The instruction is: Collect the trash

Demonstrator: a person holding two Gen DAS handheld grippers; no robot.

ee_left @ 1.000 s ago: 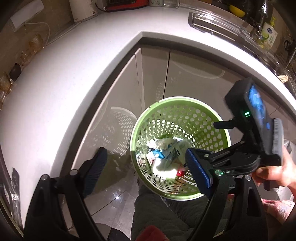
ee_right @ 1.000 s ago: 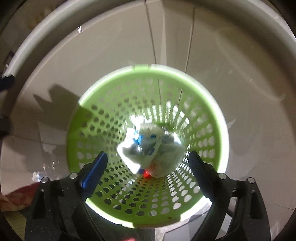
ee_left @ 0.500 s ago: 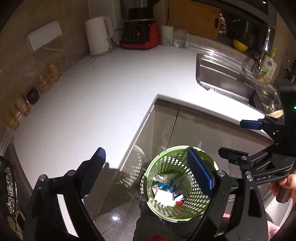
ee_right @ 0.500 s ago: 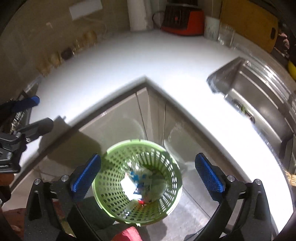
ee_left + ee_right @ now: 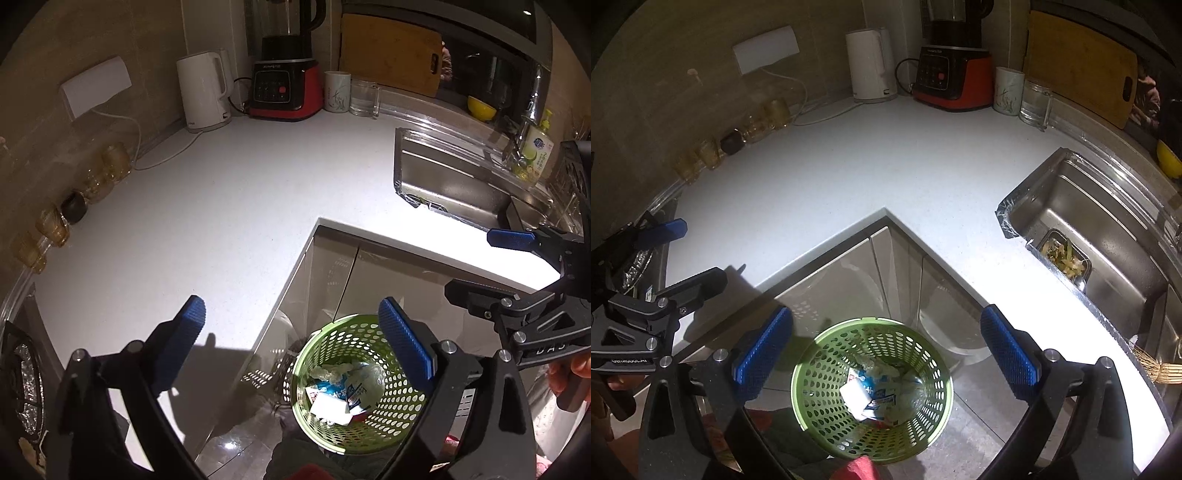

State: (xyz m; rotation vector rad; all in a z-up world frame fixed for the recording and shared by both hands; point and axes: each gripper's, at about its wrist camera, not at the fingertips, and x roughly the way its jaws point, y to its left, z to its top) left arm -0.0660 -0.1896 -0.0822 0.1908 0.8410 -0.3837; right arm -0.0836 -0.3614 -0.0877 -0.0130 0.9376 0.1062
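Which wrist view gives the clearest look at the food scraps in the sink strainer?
The right wrist view: the food scraps lie in plain sight in the strainer at the near corner of the sink. The left wrist view shows the sink at a shallow angle, with only a dark smudge there.

One basket, one kettle, one blender, one cup, one jug, two claws.

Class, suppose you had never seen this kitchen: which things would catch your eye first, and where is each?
The bright green basket on the floor by the cabinet corner stands out, with crumpled wrappers inside. At the back of the white counter stands a red-based blender beside a white kettle. Blue pads frame the view: the left hand-held gripper is opening, with nothing between its jaws.
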